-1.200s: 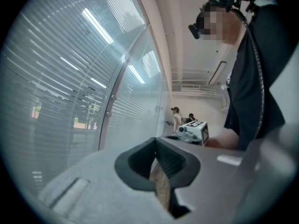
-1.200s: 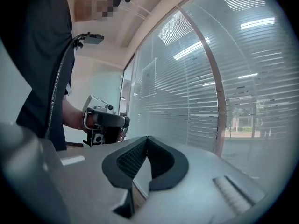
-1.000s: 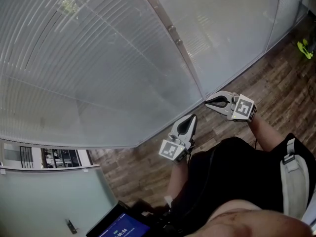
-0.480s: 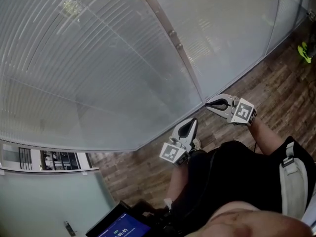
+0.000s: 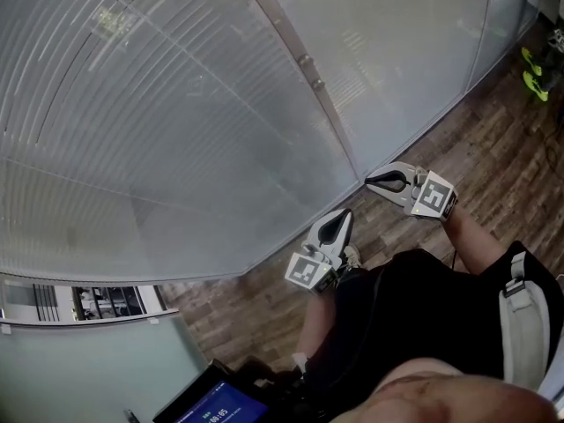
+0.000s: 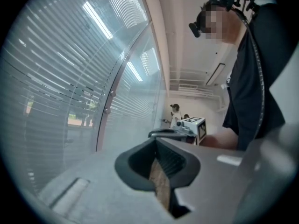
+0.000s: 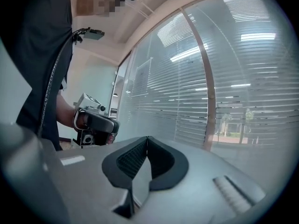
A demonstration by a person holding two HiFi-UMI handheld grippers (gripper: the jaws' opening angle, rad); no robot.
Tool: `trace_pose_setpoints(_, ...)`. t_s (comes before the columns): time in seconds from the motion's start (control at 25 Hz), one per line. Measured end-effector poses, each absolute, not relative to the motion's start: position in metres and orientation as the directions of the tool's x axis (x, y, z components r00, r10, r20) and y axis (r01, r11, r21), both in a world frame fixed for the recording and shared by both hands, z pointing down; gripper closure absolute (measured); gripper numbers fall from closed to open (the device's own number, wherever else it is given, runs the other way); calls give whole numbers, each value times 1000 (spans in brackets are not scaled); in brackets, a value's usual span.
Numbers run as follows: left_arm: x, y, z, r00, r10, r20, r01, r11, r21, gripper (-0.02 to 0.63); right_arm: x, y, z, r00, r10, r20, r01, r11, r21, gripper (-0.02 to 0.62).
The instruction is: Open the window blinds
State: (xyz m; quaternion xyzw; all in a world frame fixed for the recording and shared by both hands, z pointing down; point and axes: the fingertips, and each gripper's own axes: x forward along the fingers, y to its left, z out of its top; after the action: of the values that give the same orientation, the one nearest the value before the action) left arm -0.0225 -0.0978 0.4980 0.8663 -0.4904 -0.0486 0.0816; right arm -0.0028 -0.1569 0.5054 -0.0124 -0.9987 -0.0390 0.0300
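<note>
Both pairs of tongs were shut and empty. The left tongs (image 5: 342, 214) had their dark pads meeting at the tips in the left gripper view (image 6: 155, 141), and only wooden floor (image 5: 458, 148) showed through the slit behind the tips. The right tongs (image 5: 374, 181) were pressed together in the same way in the right gripper view (image 7: 147, 139), with nothing between the pads.

The window blinds (image 5: 176, 130) hung ahead of the left tongs' tips and clear of them. They filled the wall (image 6: 56, 87) to the left of those tongs in the left gripper view. For the right tongs the blinds (image 7: 252, 78) stood off to the right, also out of contact. Their slats ran level, and thin bands of daylight showed between some of them.

A pinkish upright post (image 5: 308, 69) with round knobs split the blinds into two panels. Its foot met the floor just beyond the right tongs' tips. The two pairs of tongs were near each other but not touching, the left pair lower in the head view and pointing up at the blinds, the right pair pointing leftward at the post's foot. Each could be seen from the other's camera: the right (image 6: 187, 127) beyond the left's tips, the left (image 7: 96, 122) to the left of the right's.

A dark device with a blue screen (image 5: 216, 406) lay behind the left tongs' marker cube (image 5: 307, 270), beside the person. A yellow-green object (image 5: 535, 63) sat on the floor well beyond the right tongs' cube (image 5: 434, 194).
</note>
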Motion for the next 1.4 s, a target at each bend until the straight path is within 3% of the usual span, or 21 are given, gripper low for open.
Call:
trace_pose_setpoints(1.04,-85,-162,490,659,-751,-43,-727,-650,222,604,-55,-258,470,-952,-279,124,-240,935,262,588)
trace_pose_setpoints(1.4,-111,-168,494,660,-750,-44,-721,-649,242,604,-83,-301,431,-913,-387,130,-303,856,418,542)
